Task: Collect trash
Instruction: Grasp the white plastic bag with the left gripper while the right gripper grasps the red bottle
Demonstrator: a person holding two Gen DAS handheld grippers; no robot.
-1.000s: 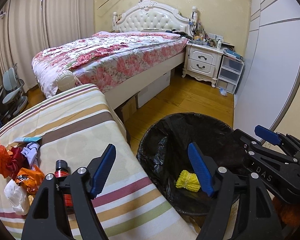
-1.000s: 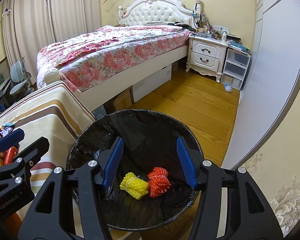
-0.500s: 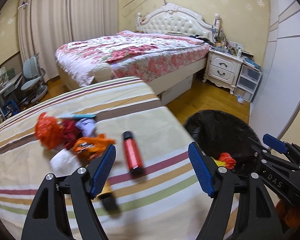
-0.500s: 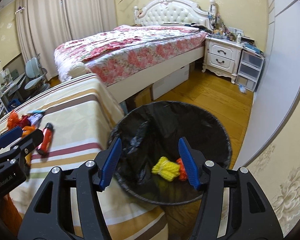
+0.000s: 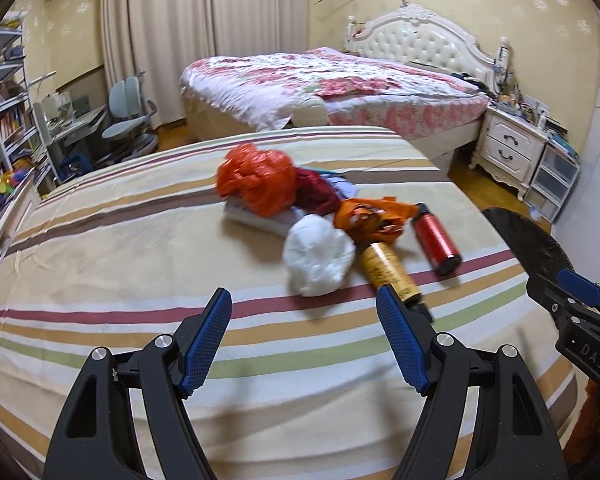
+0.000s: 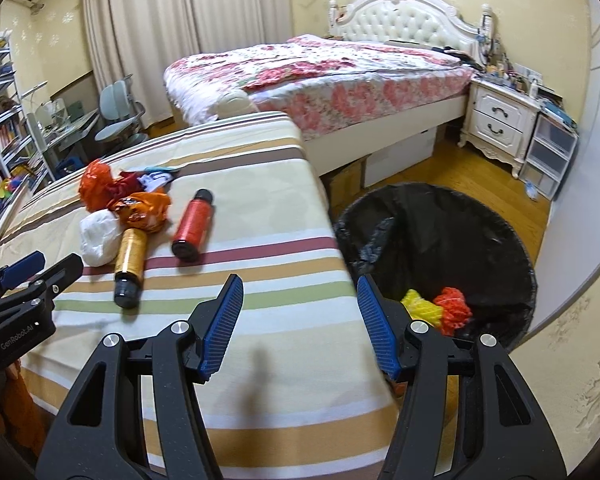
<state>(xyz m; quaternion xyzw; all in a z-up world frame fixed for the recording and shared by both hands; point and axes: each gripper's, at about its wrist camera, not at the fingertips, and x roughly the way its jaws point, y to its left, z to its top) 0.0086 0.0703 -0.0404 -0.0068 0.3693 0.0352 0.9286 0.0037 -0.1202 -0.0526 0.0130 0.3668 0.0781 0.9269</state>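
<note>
Black-lined round bin (image 6: 440, 240) sits on the floor just beside the striped bedspread (image 6: 260, 216), I judge so the rubbish drops straight in; yellow and red mesh wads (image 6: 440, 308) lie inside. On the spread, well left of the bin, wait a white crumpled bag (image 5: 318, 258), gold bottle (image 5: 390, 270) and red bottle (image 5: 436, 240). My left gripper (image 5: 304, 338) and right gripper (image 6: 300, 322) both gape wide, holding nothing.

On the striped bedcover (image 6: 260, 216), a red metal bottle (image 6: 192, 224) is laid right of a gold cylindrical bottle (image 6: 130, 264); a black-lined round bin (image 6: 500, 240) is placed right of the bed, two mesh bundles (image 6: 440, 308) inside.
</note>
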